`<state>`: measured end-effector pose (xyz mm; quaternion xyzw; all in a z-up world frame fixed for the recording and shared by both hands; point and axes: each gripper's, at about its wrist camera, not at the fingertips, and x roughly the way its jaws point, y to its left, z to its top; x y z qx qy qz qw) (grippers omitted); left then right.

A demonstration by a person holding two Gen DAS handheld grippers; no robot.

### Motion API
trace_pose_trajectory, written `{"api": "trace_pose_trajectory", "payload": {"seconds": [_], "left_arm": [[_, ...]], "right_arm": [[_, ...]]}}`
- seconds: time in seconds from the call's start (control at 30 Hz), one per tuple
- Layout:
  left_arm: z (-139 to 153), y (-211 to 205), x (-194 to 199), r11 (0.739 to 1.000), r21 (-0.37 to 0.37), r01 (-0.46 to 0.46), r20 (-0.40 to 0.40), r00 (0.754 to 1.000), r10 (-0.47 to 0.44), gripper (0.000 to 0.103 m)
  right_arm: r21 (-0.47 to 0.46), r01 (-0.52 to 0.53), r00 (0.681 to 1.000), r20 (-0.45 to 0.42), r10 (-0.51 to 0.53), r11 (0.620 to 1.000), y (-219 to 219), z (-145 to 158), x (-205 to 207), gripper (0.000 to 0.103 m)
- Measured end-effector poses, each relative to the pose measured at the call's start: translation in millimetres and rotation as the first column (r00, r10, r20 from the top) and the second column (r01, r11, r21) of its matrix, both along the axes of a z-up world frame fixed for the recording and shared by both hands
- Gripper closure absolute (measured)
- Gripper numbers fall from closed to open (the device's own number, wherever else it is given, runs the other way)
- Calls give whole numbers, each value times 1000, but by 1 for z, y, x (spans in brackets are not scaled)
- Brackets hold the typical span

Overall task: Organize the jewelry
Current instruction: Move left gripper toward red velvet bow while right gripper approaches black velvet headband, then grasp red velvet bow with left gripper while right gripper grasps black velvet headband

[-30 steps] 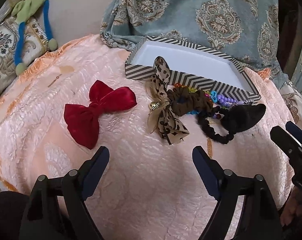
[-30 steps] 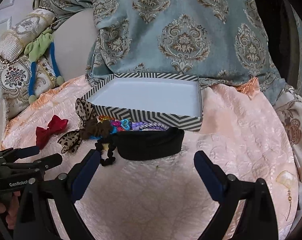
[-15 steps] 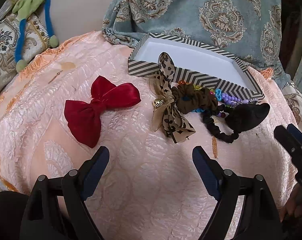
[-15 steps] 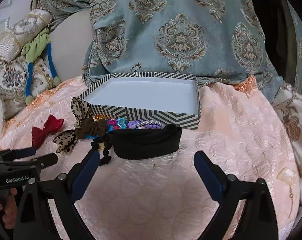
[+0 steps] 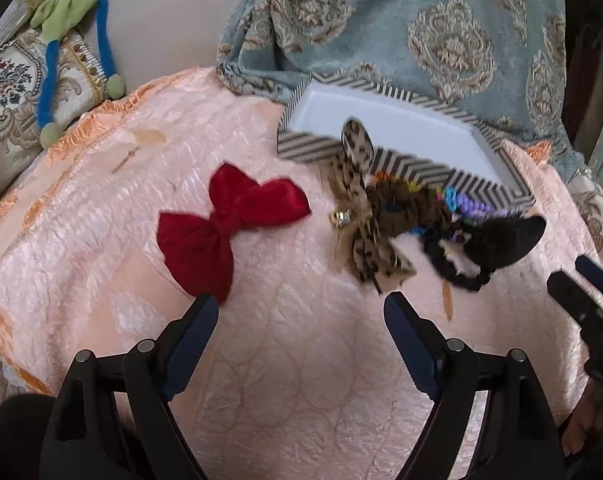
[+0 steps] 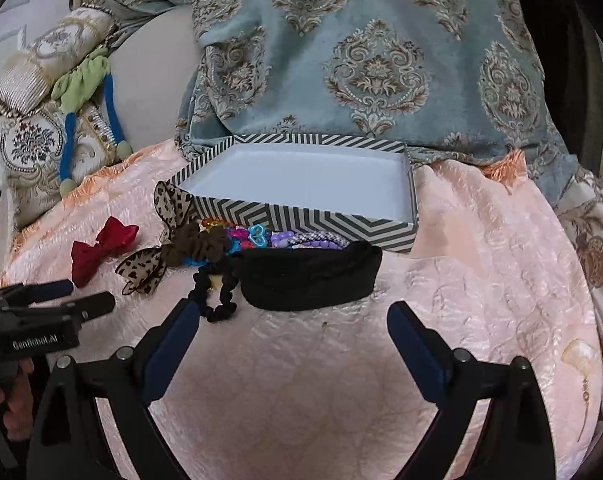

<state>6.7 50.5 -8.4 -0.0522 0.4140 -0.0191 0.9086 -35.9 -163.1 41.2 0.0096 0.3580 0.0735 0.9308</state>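
The box (image 6: 301, 184) sits at twelve o'clock with nothing in it, ready to take the pieces heaped against its near wall: leopard bow (image 5: 357, 200), beads (image 6: 285, 238), black band (image 6: 309, 280). The red bow (image 5: 225, 228) lies apart at ten o'clock. The left gripper (image 5: 301, 332) and right gripper (image 6: 293, 336) hover wide open, holding nothing, likely picking a first piece.

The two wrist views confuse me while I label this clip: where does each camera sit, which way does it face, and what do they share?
Left wrist: sits on the left gripper, low over the pink cloth, facing the red bow and leopard bow; its open fingers show, the right gripper at the right edge.
Right wrist: sits on the right gripper, facing the black headband and striped box; its open fingers show, the left gripper and a hand at left.
Shared: bows, headband, box, cloth.
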Motion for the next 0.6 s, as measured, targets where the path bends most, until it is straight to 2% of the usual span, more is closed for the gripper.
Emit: {"api": "trace_pose_trajectory", "payload": {"seconds": [0.1, 0.17, 0.23, 0.3, 0.43, 0.6], "left_arm": [[24, 11, 7, 1000, 10, 26, 37, 999, -26, 32], [40, 18, 16, 996, 65, 64, 62, 996, -68, 32], [43, 24, 34, 984, 127, 124, 21, 992, -127, 32], [37, 30, 46, 977, 142, 160, -2, 987, -162, 32], [7, 30, 71, 962, 164, 217, -99, 974, -203, 35], [-20, 33, 87, 970, 148, 192, -203, 966, -160, 45]], "right_arm": [[20, 13, 1000, 10, -13, 1000, -6, 3, -3, 5], [28, 25, 1000, 14, -25, 999, -10, 5, -3, 5], [36, 30, 999, 12, -30, 999, -12, 5, -3, 5], [41, 27, 1000, 10, -27, 999, -13, 5, -3, 5], [29, 18, 1000, 8, -18, 999, -11, 4, -1, 5], [23, 28, 1000, 13, -28, 999, -11, 4, -2, 5]]}}
